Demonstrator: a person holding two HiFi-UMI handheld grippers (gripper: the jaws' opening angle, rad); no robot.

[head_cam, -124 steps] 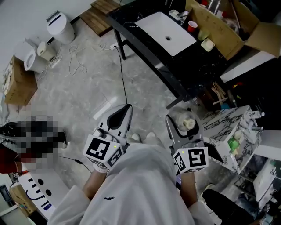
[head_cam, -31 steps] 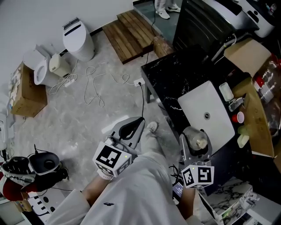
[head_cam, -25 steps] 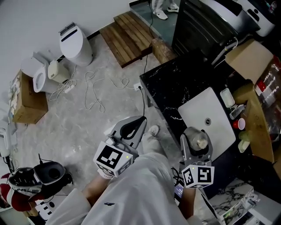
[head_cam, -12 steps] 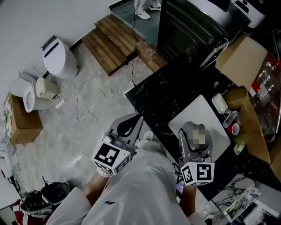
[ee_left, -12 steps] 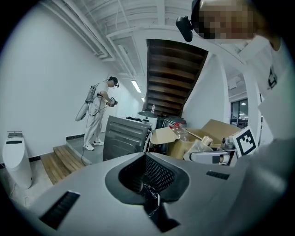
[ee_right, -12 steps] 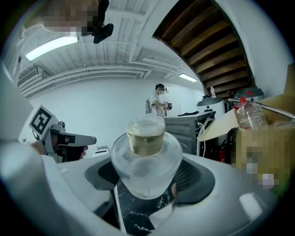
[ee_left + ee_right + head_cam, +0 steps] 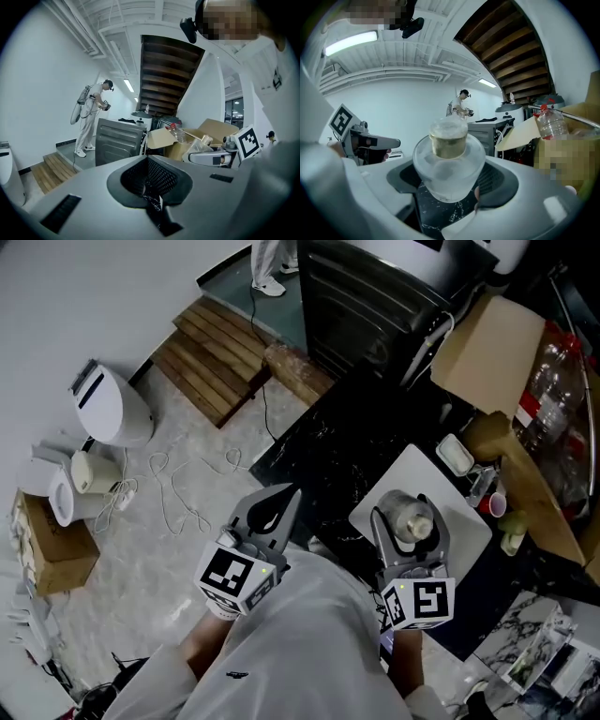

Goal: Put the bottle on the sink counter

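The bottle (image 7: 412,526) is a frosted, round-shouldered one with a pale yellowish top. It stands upright between the jaws of the right hand-held gripper (image 7: 403,510). The right gripper view shows the bottle (image 7: 449,159) filling the gap, with a jaw pressed against each side, so the jaws stand wide but are clamped on it.

From the head view the bottle sits over the white sink (image 7: 455,545), near the basin's middle. Whether its base touches the basin or hangs above it is hard to say from this angle.

The sink is set into a black marbled tabletop (image 7: 347,442). Just beyond the basin's far edge are a small white dish (image 7: 457,455) and a red cup (image 7: 494,503). Behind these is an open cardboard box (image 7: 487,343), and beside it a clear plastic bottle (image 7: 548,390) with a red band.

The left hand-held gripper (image 7: 281,501) is held off the tabletop's near left edge, over the floor (image 7: 122,549). Its jaws are closed together with nothing between them, as the left gripper view confirms. Loose cables (image 7: 187,498) lie on the floor, and a wooden platform (image 7: 211,371) sits farther back. In the left gripper view another person (image 7: 91,117) in white stands in the distance.
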